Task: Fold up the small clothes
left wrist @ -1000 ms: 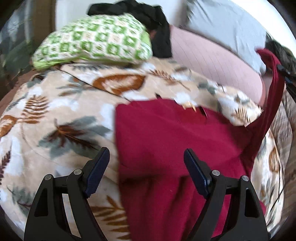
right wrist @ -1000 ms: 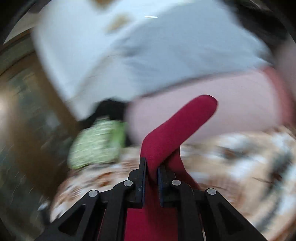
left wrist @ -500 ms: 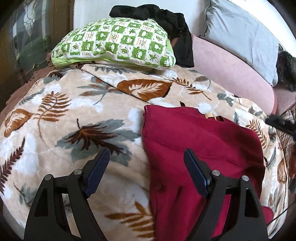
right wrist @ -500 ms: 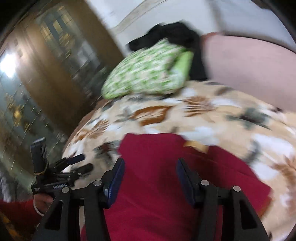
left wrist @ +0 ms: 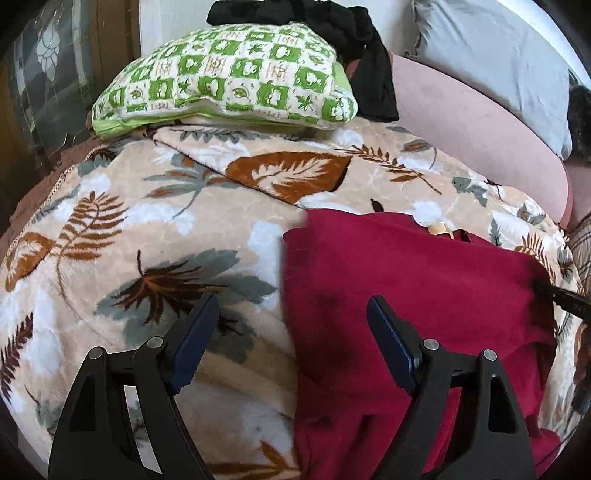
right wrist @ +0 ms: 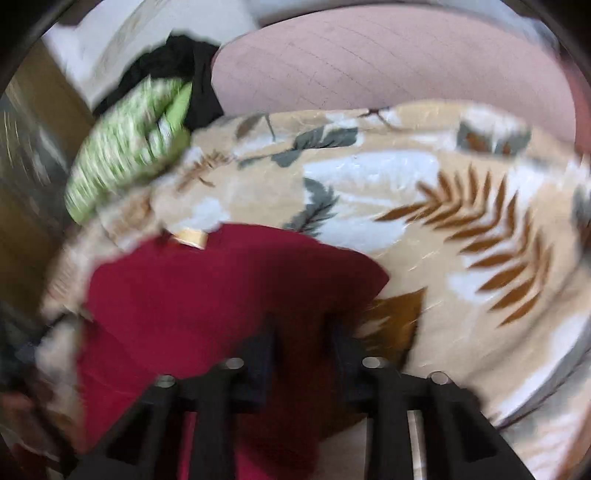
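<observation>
A dark red garment [left wrist: 406, 295] lies folded on a leaf-patterned blanket [left wrist: 147, 221], a tan label at its far edge. My left gripper [left wrist: 291, 328] is open and empty, hovering over the garment's left edge. In the blurred right wrist view the garment [right wrist: 221, 295] fills the lower left. My right gripper [right wrist: 301, 343] is partly open over the garment's right edge, with red cloth showing between the fingers; I cannot tell whether it touches the cloth. The tip of the right gripper [left wrist: 565, 297] shows at the right edge of the left wrist view.
A green checked pillow [left wrist: 229, 74] and a black garment [left wrist: 351, 33] lie at the back. A pink cushion [left wrist: 480, 122] and a grey pillow [left wrist: 498, 55] are at the back right. A dark cabinet [left wrist: 44, 92] stands at the left.
My right gripper lowered the raised red sleeve onto the garment, opened and let go, then swung right and narrowed its gap. The garment now lies flatter. The left gripper stayed open.
</observation>
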A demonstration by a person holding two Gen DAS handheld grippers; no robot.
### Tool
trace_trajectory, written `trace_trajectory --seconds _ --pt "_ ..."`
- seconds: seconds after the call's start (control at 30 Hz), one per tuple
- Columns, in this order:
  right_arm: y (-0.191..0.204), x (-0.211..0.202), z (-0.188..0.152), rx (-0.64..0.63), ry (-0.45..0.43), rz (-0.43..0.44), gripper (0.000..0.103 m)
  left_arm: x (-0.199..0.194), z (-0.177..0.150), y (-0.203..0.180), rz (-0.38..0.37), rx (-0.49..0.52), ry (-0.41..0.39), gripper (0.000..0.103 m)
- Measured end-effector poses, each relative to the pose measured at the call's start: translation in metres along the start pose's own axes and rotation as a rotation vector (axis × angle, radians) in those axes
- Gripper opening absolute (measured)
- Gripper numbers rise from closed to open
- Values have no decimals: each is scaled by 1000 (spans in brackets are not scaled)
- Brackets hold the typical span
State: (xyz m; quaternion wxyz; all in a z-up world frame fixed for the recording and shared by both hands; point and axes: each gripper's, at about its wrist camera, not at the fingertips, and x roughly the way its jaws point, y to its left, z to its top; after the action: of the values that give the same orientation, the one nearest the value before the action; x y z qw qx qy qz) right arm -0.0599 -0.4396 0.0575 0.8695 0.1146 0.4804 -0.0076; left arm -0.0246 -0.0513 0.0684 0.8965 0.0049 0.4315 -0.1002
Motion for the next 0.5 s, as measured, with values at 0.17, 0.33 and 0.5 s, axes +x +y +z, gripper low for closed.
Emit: trace_trajectory --seconds 0.17,0.33,0.5 --pt "-24 11 -12 43 34 -140 22 1 -2 -4 -7 1 14 83" --pt "-12 -33 -20 25 -53 -86 40 0 2 -8 -18 -4 2 82" --pt "33 -39 -38 -99 -46 20 40 18 5 -20 -39 1 44 82"
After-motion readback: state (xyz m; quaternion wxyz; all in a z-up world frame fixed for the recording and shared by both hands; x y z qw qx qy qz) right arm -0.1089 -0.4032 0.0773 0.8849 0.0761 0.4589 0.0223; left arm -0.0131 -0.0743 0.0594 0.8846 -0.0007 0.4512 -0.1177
